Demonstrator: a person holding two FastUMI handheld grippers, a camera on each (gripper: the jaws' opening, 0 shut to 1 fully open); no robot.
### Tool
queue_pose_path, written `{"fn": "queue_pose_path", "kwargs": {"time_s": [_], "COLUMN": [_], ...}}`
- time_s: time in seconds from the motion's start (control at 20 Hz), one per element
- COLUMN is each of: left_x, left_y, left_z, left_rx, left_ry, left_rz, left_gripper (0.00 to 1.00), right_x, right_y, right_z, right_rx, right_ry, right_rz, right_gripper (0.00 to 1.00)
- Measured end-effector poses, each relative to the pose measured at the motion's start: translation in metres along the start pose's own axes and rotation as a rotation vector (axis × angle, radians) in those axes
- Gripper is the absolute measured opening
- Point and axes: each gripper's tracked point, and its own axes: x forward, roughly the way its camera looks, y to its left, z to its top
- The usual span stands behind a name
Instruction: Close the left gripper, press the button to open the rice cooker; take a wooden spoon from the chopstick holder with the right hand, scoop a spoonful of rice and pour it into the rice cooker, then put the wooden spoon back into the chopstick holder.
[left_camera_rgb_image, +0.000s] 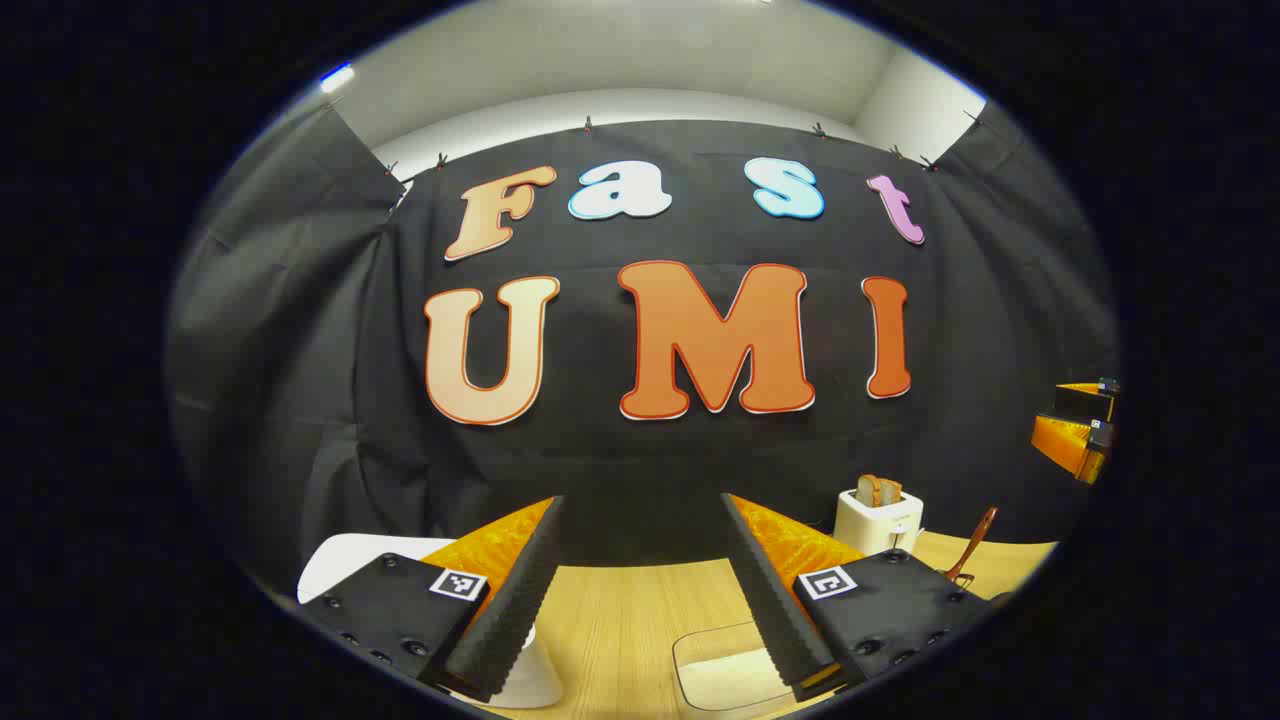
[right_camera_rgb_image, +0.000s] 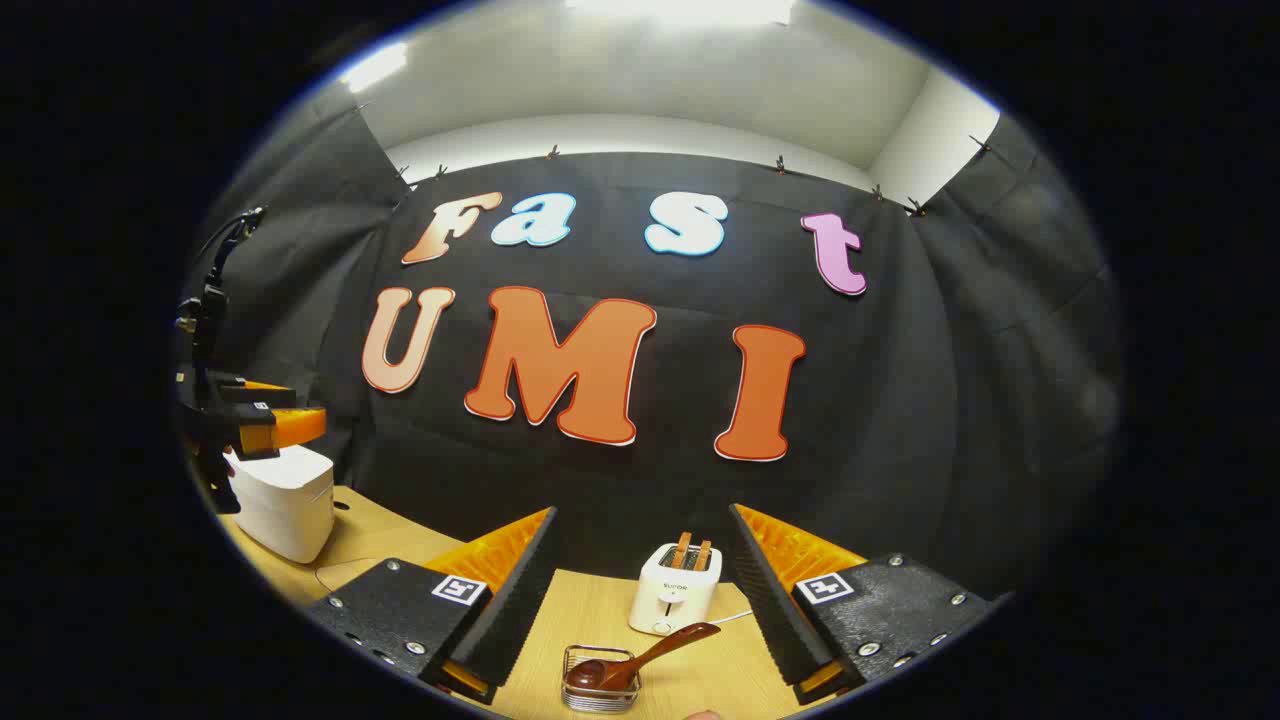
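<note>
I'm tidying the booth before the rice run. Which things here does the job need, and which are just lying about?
Needed:
rice cooker
wooden spoon
chopstick holder
left gripper
right gripper

Lying about:
toaster with toast
clear container

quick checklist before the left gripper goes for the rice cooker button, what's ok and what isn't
1. Left gripper shut for pressing: not ok, its fingers stand wide apart.
2. Rice cooker lid closed, waiting for the button: ok, the white body looks shut in the right gripper view.
3. Button located: cannot tell, it is not visible from here.
4. Wooden spoon in the chopstick holder: ok, it leans in the wire holder, handle toward the toaster.
5. Right gripper free to take the spoon: ok, open and holding nothing.
6. Rice supply located: cannot tell.
</note>
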Motion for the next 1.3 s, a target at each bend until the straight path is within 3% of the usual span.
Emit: {"fn": "queue_pose_path", "kwargs": {"time_s": [0.45,0.95,1.25,1.3], "left_x": [0.002,0.004,-0.002,0.000], "left_y": [0.027,0.052,0.067,0.073], "left_z": [-0.004,-0.004,-0.006,-0.004], "left_rx": [0.047,-0.005,0.025,0.038], "left_ry": [0.012,0.039,0.083,0.081], "left_rz": [0.070,0.102,0.119,0.128], "left_gripper": [0.96,0.97,0.09,0.08], "right_x": [-0.002,-0.002,0.000,0.001], "right_y": [0.007,0.003,0.007,0.009], "right_z": [-0.009,-0.015,-0.022,-0.022], "right_rx": [0.005,-0.023,-0.042,-0.043], "right_ry": [0.034,0.055,0.073,0.069], "right_rz": [0.027,0.011,0.014,0.016], "right_gripper": [0.96,0.95,0.95,0.95]}}
